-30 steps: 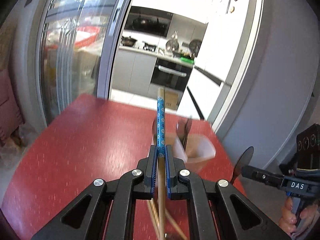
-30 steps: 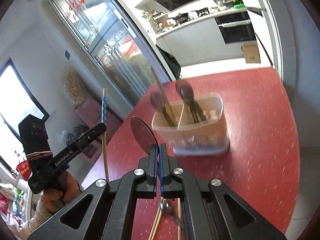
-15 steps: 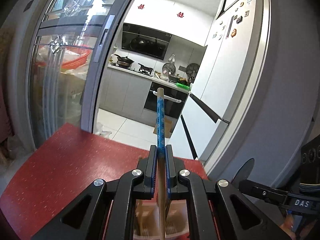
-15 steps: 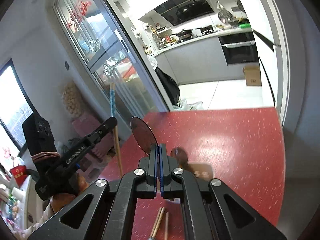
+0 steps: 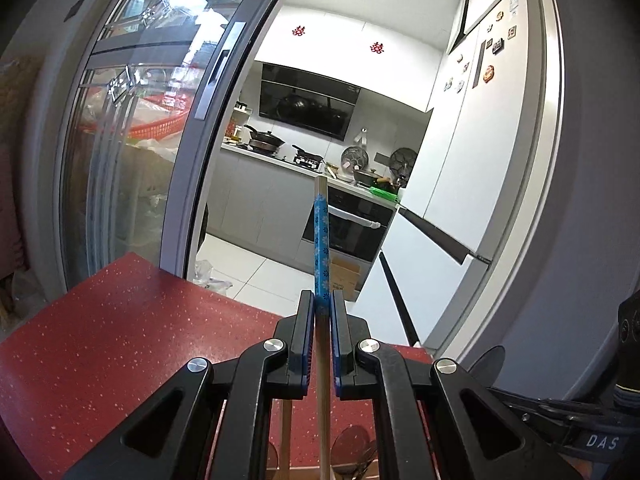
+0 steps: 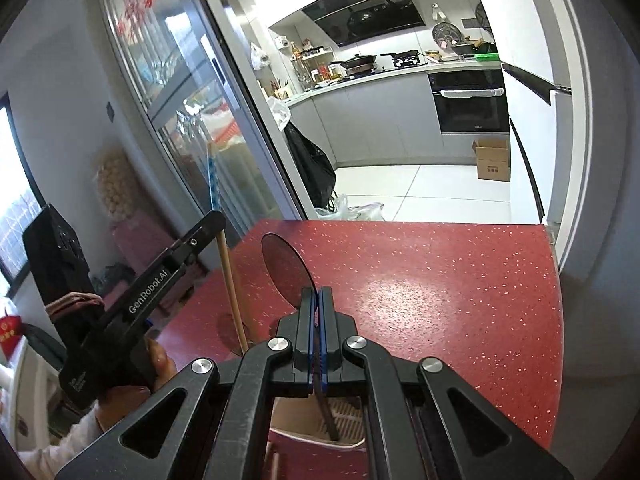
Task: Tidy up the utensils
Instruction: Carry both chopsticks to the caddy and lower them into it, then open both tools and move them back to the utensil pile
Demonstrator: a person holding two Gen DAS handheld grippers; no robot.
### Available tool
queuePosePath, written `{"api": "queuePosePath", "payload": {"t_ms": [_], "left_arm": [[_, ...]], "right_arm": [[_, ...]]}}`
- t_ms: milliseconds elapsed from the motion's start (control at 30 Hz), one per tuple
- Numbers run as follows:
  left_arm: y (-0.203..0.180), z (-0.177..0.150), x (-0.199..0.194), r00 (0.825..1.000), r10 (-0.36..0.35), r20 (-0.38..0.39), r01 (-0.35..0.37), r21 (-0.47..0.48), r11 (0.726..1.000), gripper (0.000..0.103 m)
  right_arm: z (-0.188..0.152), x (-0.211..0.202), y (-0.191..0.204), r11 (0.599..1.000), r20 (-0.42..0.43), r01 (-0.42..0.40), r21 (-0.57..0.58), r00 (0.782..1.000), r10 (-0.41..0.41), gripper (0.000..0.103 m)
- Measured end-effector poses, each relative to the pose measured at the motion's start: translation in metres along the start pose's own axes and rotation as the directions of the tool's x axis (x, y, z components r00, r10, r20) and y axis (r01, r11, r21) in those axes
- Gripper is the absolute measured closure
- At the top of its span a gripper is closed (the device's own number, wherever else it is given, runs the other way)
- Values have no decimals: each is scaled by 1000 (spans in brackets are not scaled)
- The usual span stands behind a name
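Observation:
My left gripper (image 5: 320, 300) is shut on a wooden chopstick with a blue patterned top (image 5: 321, 248), held upright; its lower end runs down below the fingers. It also shows in the right wrist view (image 6: 224, 264), left of my right gripper. My right gripper (image 6: 318, 296) is shut on a dark spoon (image 6: 288, 272), bowl up, its handle reaching down into a translucent utensil container (image 6: 320, 438) just under the fingers. In the left wrist view, spoon bowls (image 5: 352, 440) and another chopstick (image 5: 285, 432) show below the gripper; the right gripper's spoon (image 5: 488, 364) shows at the right.
The red speckled table (image 6: 440, 288) spreads ahead, ending at its far edge by a glass sliding door (image 5: 132, 152) and a grey wall (image 5: 580, 200). Beyond is a kitchen with a cardboard box (image 6: 493, 160) on the floor.
Both grippers have risen and tilted up with their utensils. The container has slid from the middle of the views to the bottom edge, under the fingers.

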State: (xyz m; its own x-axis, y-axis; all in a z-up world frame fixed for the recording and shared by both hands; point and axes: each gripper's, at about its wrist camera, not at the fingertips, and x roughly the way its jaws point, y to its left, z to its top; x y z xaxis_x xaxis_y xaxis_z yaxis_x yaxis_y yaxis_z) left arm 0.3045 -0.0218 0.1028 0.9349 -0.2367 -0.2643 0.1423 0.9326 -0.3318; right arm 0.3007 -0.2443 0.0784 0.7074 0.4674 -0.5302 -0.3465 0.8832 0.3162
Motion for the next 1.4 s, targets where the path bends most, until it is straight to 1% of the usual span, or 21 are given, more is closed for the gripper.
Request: {"api": "queuePosePath", "payload": {"t_ms": [133, 300, 433, 633, 733, 867, 933, 967, 1000, 1033, 1133, 1233, 1333, 1400], "left_arm": [[-6, -16, -7, 1000, 18, 14, -19, 63, 998, 67], [-17, -35, -19, 999, 42, 0, -41, 150, 988, 67], [-19, -43, -26, 998, 58, -22, -53, 178, 983, 67], [-17, -51, -33, 992, 108, -64, -91, 224, 970, 67], [-13, -51, -41, 989, 121, -79, -101, 221, 970, 67], [-6, -50, -57, 986, 131, -104, -107, 210, 972, 67], [-2, -50, -64, 983, 132, -125, -104, 209, 972, 67], [0, -52, -68, 981, 135, -139, -105, 208, 973, 67], [2, -53, -70, 979, 139, -149, -107, 207, 972, 67], [5, -56, -73, 975, 144, -169, -108, 206, 973, 67], [13, -65, -83, 959, 160, -233, -114, 200, 973, 67], [21, -75, -94, 946, 174, -273, -123, 194, 973, 67], [28, -87, -107, 932, 187, -311, -131, 191, 973, 67], [33, -96, -115, 918, 197, -344, -137, 189, 972, 67]], "right_arm": [[-16, 10, 5, 997, -25, 32, -63, 999, -33, 101], [-33, 23, 8, 994, -73, 44, -98, 996, -51, 101], [-41, 30, 7, 995, -104, 46, -83, 993, -55, 101], [-41, 36, 4, 998, -120, 55, -40, 991, -60, 101], [-41, 41, -2, 999, -143, 49, 5, 989, -48, 101], [-41, 41, -3, 998, -149, 57, 26, 987, -52, 100], [-41, 38, -2, 998, -148, 58, 31, 988, -53, 95], [-40, 37, -2, 998, -145, 59, 34, 988, -53, 82], [-41, 34, -2, 997, -139, 60, 39, 989, -54, 63], [-41, 30, -2, 997, -131, 57, 48, 990, -50, 58], [-42, 19, -2, 997, -114, 56, 60, 992, -49, 58], [-48, 7, 0, 996, -107, 54, 65, 993, -47, 58], [-61, -6, 4, 996, -122, 64, 67, 991, -56, 58], [-73, -13, 7, 996, -136, 69, 62, 989, -60, 58]]}}
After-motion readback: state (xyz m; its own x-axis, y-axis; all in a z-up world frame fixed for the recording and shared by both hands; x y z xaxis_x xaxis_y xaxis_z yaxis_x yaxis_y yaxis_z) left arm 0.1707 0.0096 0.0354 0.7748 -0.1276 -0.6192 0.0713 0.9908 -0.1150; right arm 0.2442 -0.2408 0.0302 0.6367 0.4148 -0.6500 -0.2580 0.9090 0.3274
